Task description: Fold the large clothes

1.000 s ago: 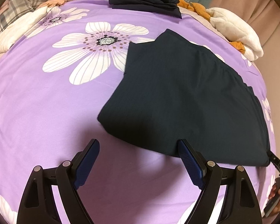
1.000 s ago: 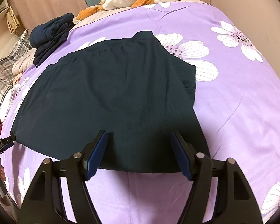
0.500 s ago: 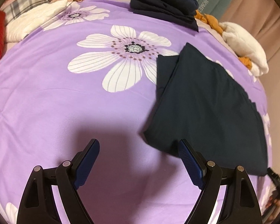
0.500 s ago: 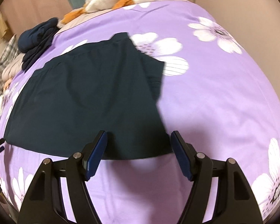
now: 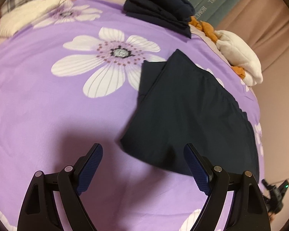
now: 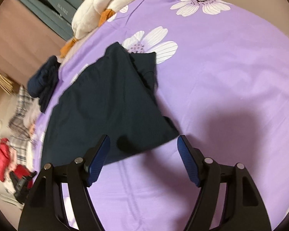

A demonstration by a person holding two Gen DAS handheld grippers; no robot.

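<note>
A dark navy garment [image 5: 188,113] lies folded flat on the purple flowered bedsheet [image 5: 48,115]. It also shows in the right wrist view [image 6: 109,100]. My left gripper [image 5: 143,165] is open and empty, just in front of the garment's near left corner. My right gripper [image 6: 143,154] is open and empty, with the garment's near right corner between its fingers; whether it touches the cloth I cannot tell.
A stack of folded dark clothes [image 5: 160,11] sits at the far edge of the bed. A white and orange plush toy [image 5: 239,61] lies at the far right. Red items [image 6: 3,157] and plaid cloth [image 6: 21,115] lie off the bed's left side.
Both grippers have swung: the left view turned back toward the garment, and the right view turned right and tilted. The garment lies as before. Both grippers stay open.
</note>
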